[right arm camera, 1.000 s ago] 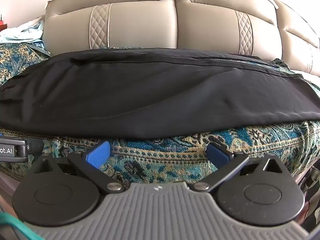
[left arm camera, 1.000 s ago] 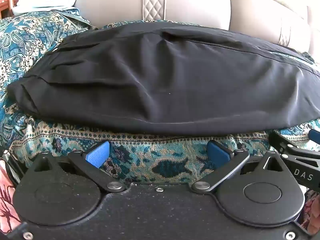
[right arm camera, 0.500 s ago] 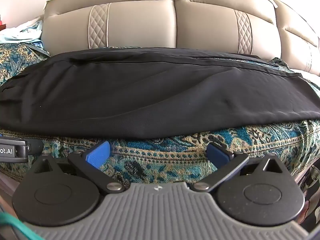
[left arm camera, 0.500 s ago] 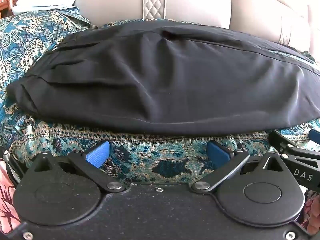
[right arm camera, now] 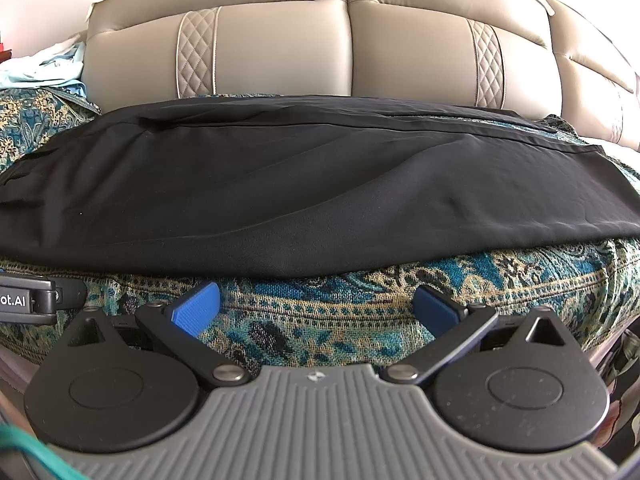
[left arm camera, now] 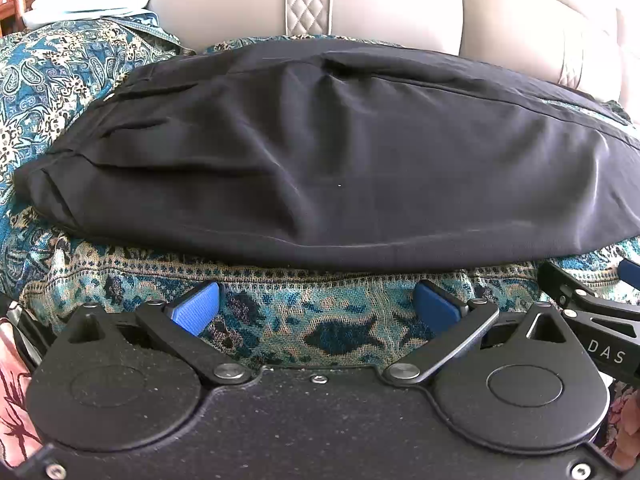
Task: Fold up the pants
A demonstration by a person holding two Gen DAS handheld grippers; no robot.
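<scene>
Black folded fabric pants [left arm camera: 340, 160] are spread at twelve o'clock on the teal paisley woven cover [left arm camera: 304, 304]; left gripper [left arm camera: 316, 308] and right gripper [right arm camera: 316, 308] are held agape (nothing gripped).

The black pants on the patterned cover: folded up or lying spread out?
Spread lengthwise. The black pants stretch nearly across the view, not a compact bundle.

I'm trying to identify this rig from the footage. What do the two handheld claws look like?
The left claw has blue ribbed pads on black linkage arms, two round black discs and a black grainy body. The right claw matches, but its body is grey and ribbed. White lettering "DAS" and "ot.AI" shows on each claw's side as seen from the other's camera. A green cable runs beside the right claw.
</scene>
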